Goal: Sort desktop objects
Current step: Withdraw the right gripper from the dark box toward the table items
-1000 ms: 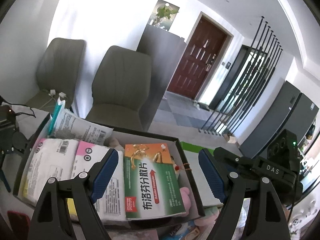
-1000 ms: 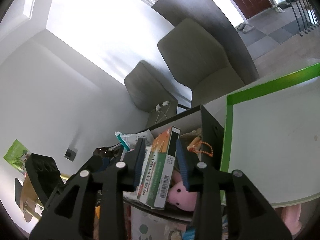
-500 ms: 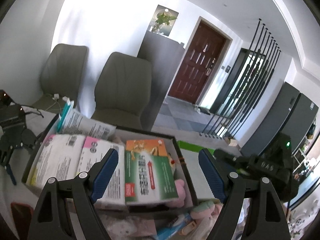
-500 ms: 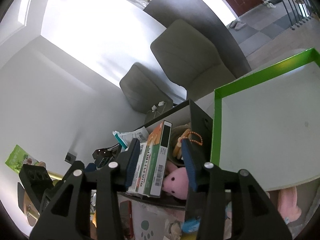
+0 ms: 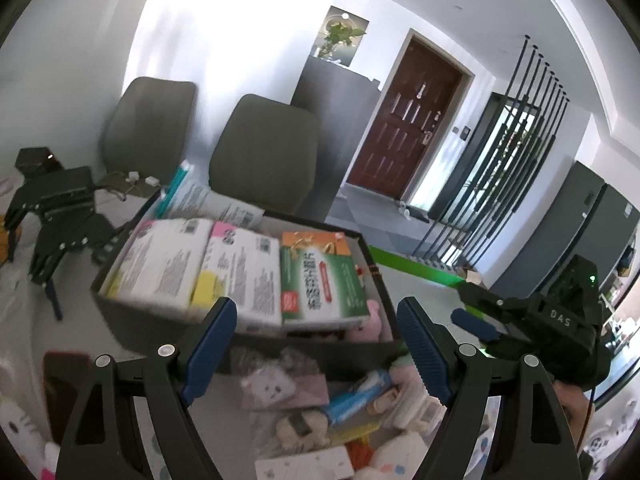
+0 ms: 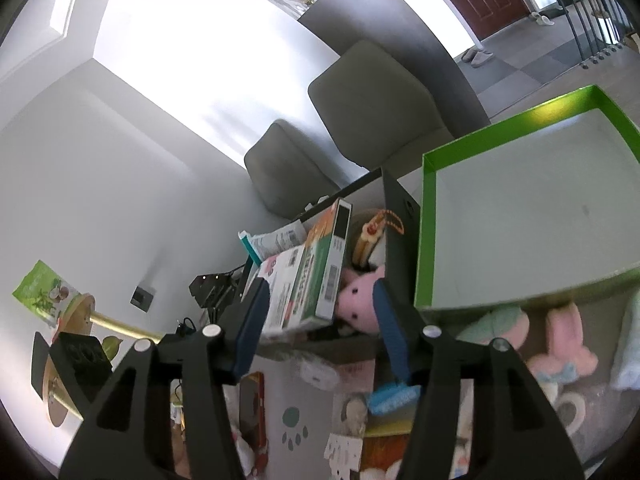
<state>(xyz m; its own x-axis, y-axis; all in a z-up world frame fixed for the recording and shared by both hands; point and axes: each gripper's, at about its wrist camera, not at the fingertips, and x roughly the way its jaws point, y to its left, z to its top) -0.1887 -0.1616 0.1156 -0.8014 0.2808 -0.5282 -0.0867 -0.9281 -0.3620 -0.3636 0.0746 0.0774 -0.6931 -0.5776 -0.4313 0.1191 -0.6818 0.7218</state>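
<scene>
A green and orange medicine box [image 5: 320, 280] lies in the black storage box [image 5: 168, 322], beside two white and pink packets [image 5: 236, 264]. From the right wrist view the same medicine box [image 6: 320, 276] rests on edge next to a pink plush [image 6: 358, 300]. My right gripper [image 6: 320, 296] stands just short of it. Its jaws are opening, and the pads are clear of the box's sides. It also shows at the right of the left wrist view as my right gripper [image 5: 476, 322]. My left gripper [image 5: 316, 316] is open and holds nothing, in front of the black box.
A green-rimmed tray [image 6: 424, 232] with a bare white floor stands right of the black box. Plush toys [image 6: 560, 352], a blue tube [image 5: 356, 396], cards and a red phone [image 6: 254, 408] litter the table in front. A black stand [image 5: 56, 216] is at the left, with two grey chairs behind.
My right gripper's jaws have widened and let go of the green medicine box, which stays in the black box. Both grippers have drawn back from the box.
</scene>
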